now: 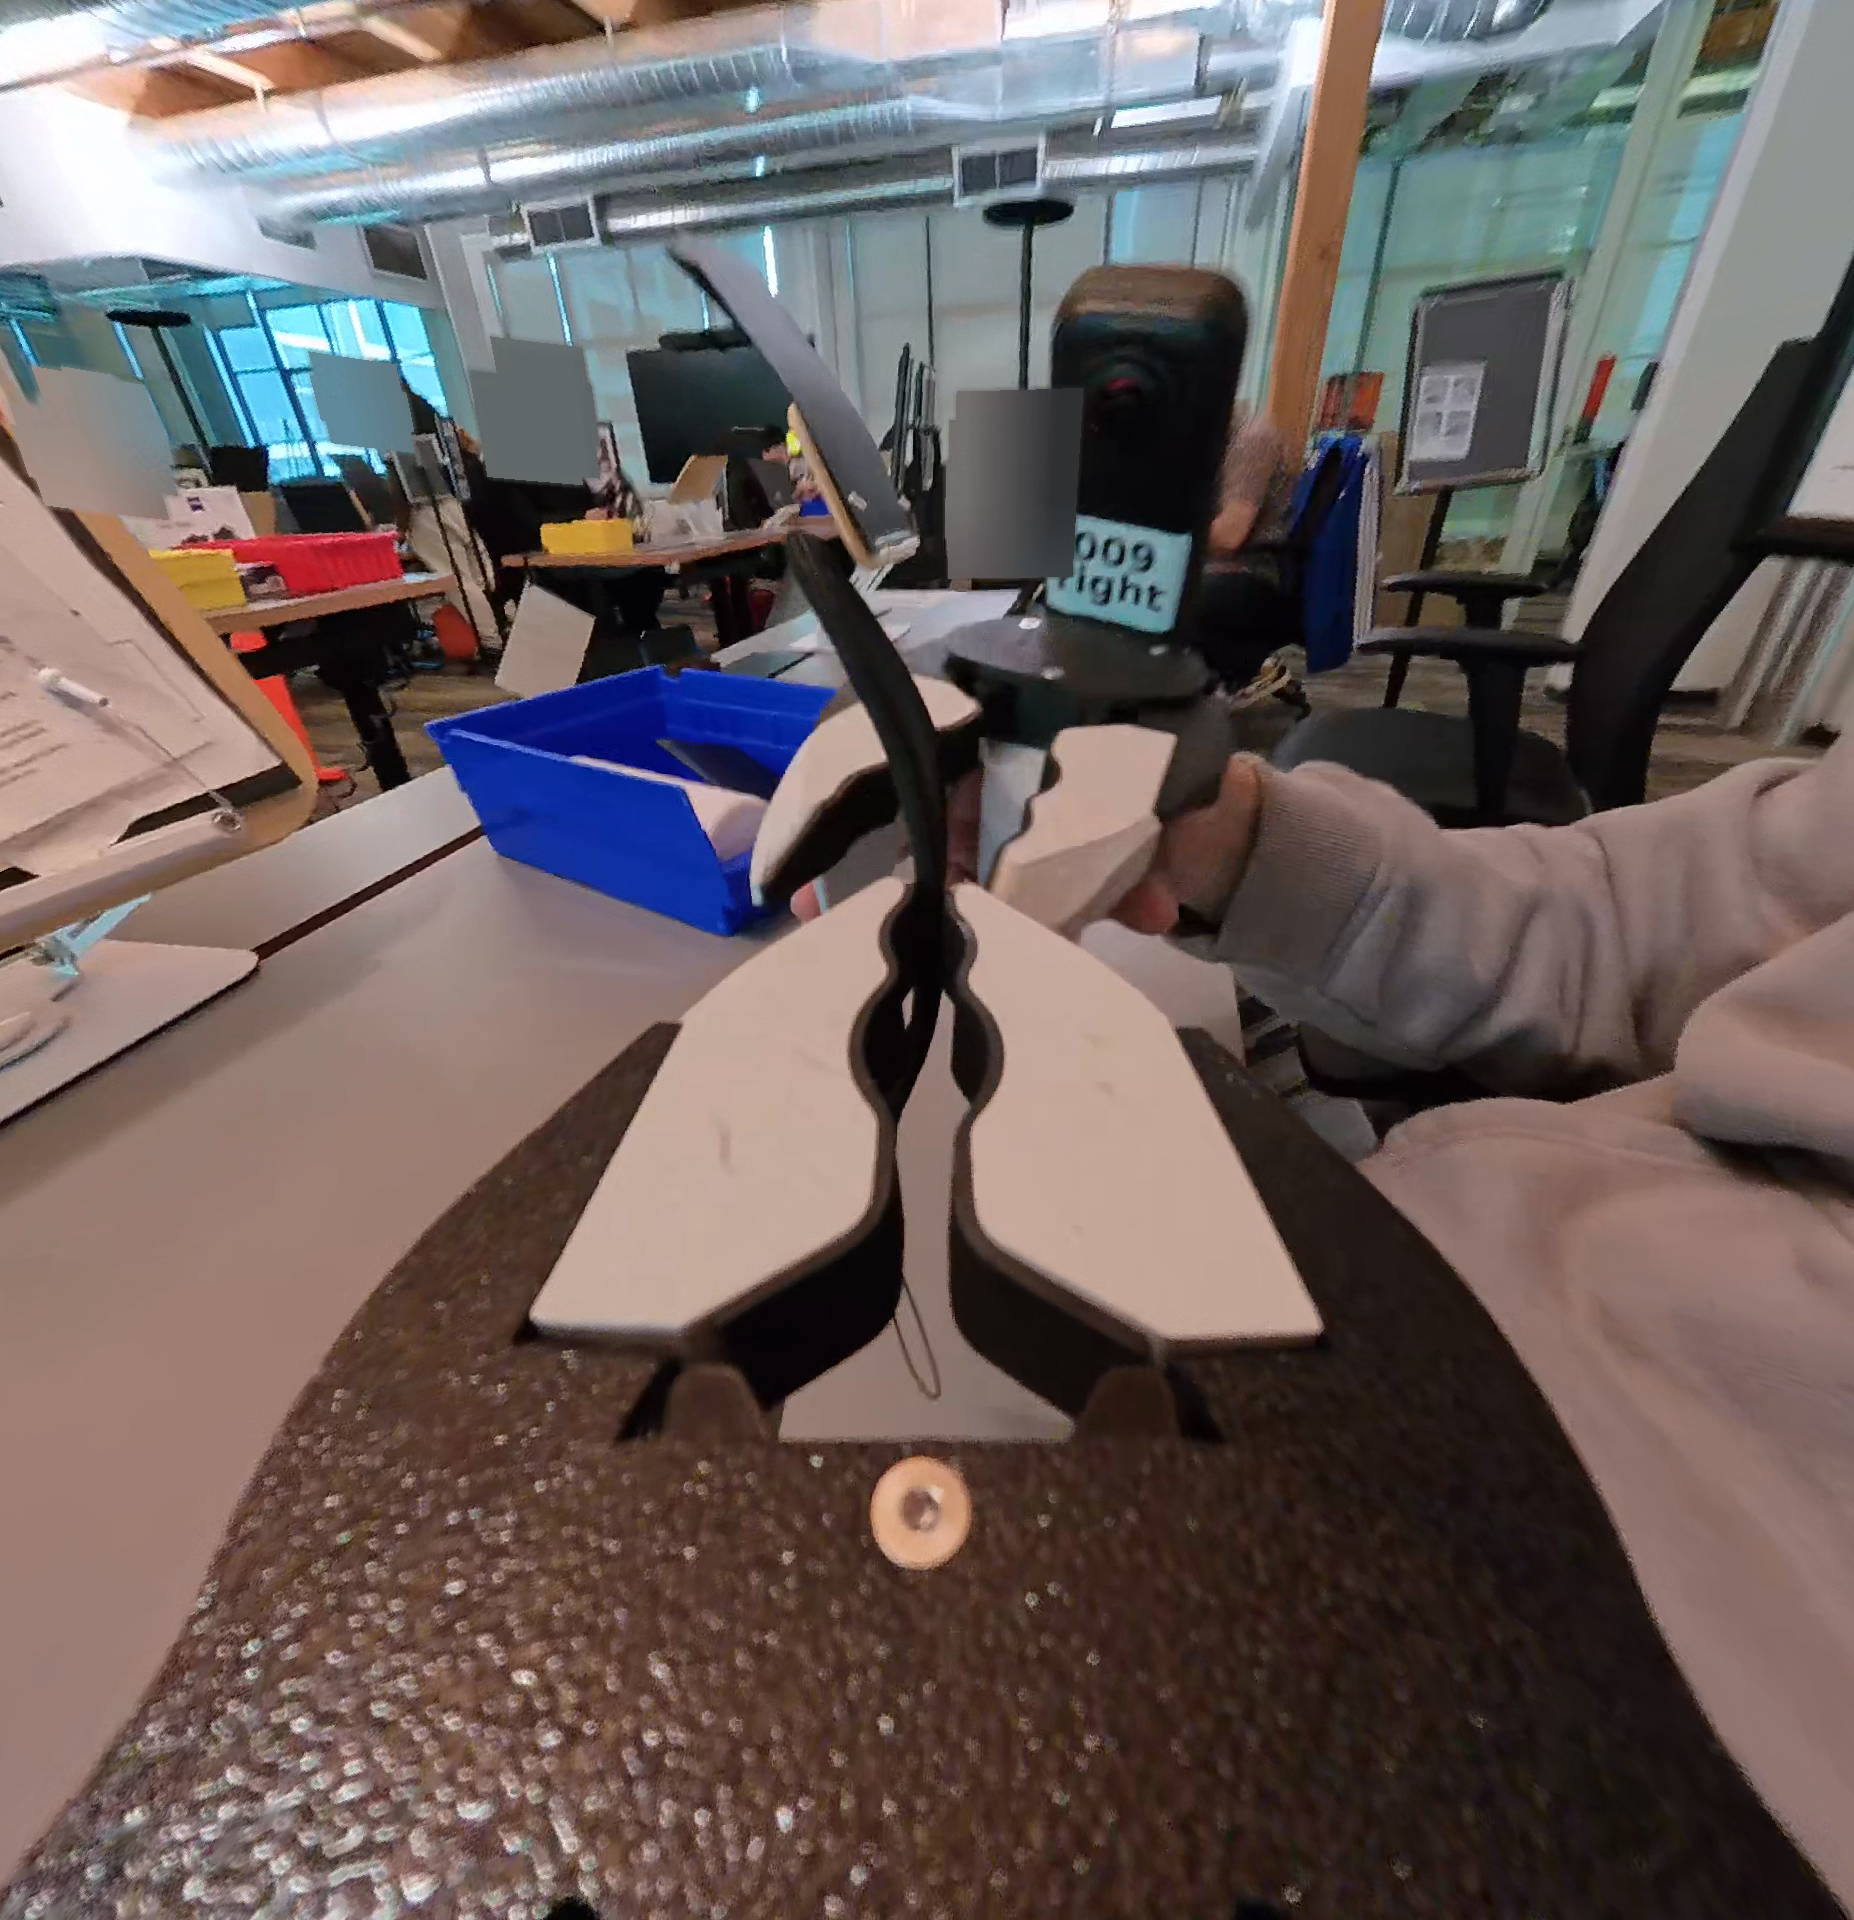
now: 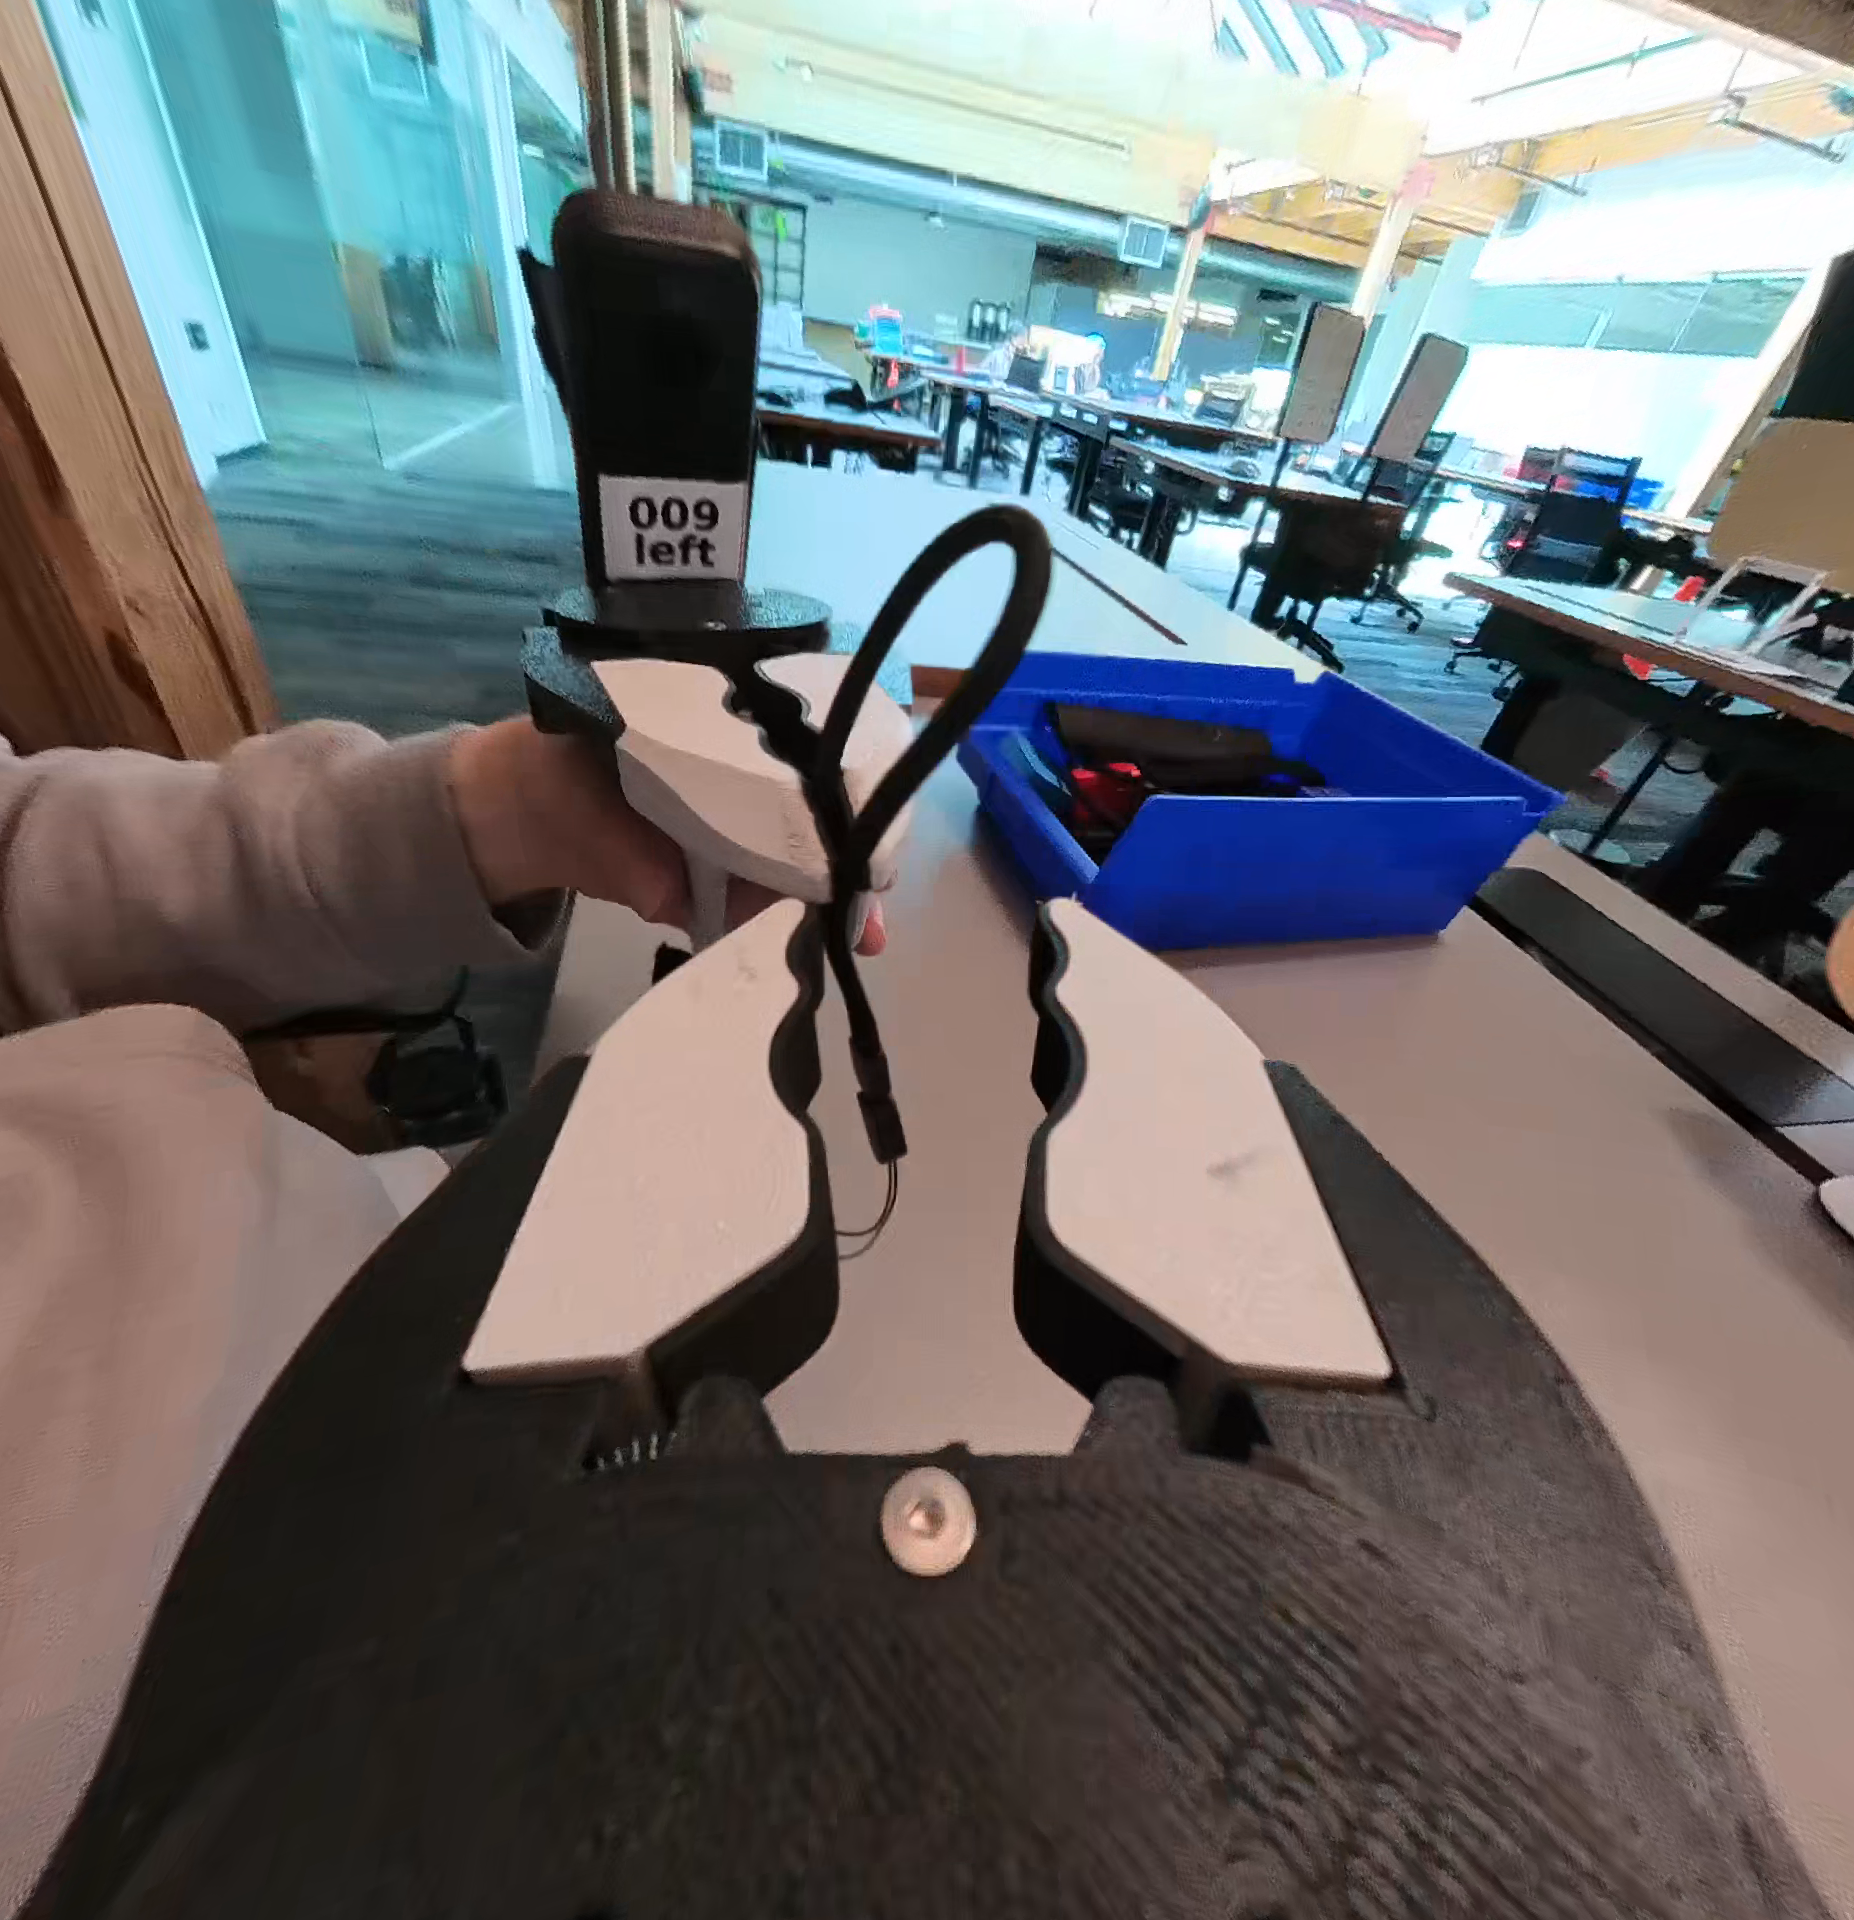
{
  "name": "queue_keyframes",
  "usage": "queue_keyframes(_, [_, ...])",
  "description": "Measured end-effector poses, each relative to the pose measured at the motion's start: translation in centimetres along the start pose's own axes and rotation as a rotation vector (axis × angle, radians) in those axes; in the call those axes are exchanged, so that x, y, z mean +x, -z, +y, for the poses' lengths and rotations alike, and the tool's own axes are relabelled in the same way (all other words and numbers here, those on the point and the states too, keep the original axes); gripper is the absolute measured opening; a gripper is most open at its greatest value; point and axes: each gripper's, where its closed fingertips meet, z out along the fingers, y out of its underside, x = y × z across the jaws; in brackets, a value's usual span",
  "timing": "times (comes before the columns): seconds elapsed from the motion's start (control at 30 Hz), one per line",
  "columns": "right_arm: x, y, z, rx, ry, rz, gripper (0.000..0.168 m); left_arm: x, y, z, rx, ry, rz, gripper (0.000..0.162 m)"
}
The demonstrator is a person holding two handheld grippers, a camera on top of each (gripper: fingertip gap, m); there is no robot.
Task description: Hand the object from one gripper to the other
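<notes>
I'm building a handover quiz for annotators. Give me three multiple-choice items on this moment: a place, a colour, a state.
1. The bin stands: A on the table; B on the floor; C on a chair.
2. The strap is: A red; B black; C white.
3. The right tool is: A shut on the strap; B open; C out of view.
A: it rests on the table. B: its loop is black. B: its jaws stand apart; the left tool pinches the strap.
</notes>
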Motion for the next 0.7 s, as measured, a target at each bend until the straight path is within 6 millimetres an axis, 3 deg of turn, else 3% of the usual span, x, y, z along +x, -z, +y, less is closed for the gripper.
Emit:
queue_keyframes(0.23, [-1.0,0.6,-0.7,0.019,0.051,-0.057,0.032,0.7,0.3,-0.3,0.015,-0.012,0.057,0.002])
queue_keyframes(0.4, [-0.8,1.6,-2.4,0.123,-0.037,-0.085,0.023,0.5,0.2,0.4,-0.020,-0.020,0.048,0.002])
queue_keyframes(0.53, [-0.6,1.1,-2.0,0.102,-0.055,-0.070,0.005,1.1,-0.7,1.2,-0.052,-0.039,0.062,0.002])
queue_keyframes(0.7, [-1.4,0.6,-2.1,0.096,-0.027,-0.078,0.004,1.1,-1.2,1.9,-0.079,-0.038,0.058,0.002])
